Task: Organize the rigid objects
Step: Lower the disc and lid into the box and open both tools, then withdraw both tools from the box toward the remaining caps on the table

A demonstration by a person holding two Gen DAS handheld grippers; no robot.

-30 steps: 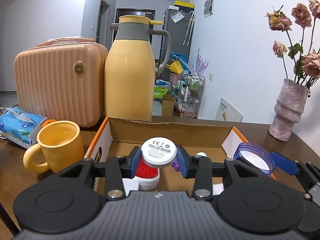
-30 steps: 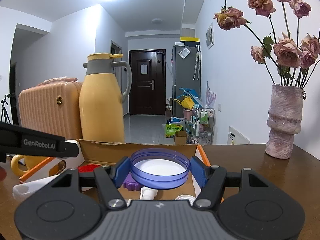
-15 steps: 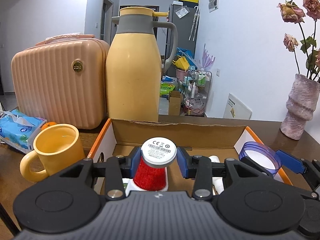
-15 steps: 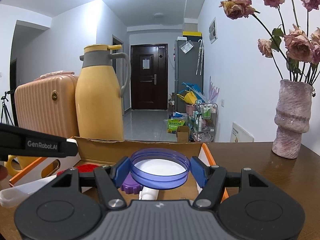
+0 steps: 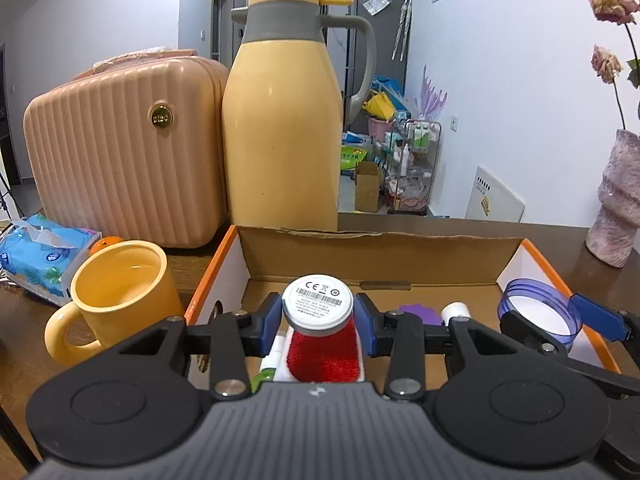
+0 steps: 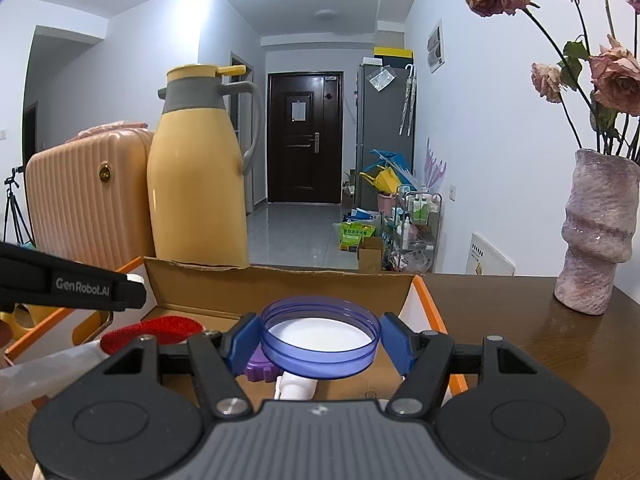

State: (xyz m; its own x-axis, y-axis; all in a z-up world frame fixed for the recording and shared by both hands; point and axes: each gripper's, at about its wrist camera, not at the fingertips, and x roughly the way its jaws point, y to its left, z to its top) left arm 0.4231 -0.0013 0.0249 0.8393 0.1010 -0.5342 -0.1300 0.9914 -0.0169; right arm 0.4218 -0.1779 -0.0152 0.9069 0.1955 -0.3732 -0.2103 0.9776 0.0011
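In the left wrist view a white puck-shaped device (image 5: 317, 307) is clamped at centre frame by the left gripper (image 5: 317, 314) above the cardboard box (image 5: 372, 254), and in the right wrist view a blue-rimmed lid (image 6: 319, 335) is clamped at lower centre by the right gripper (image 6: 320, 338), so each is best lowered onto bare box floor before release.

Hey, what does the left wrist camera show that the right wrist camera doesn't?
Only the left wrist view shows the blue tissue pack and the white round device clamped in the left gripper. Only the right wrist view shows the dark door and the right gripper head-on. Both show the cardboard box, yellow jug, suitcase and blue lid.
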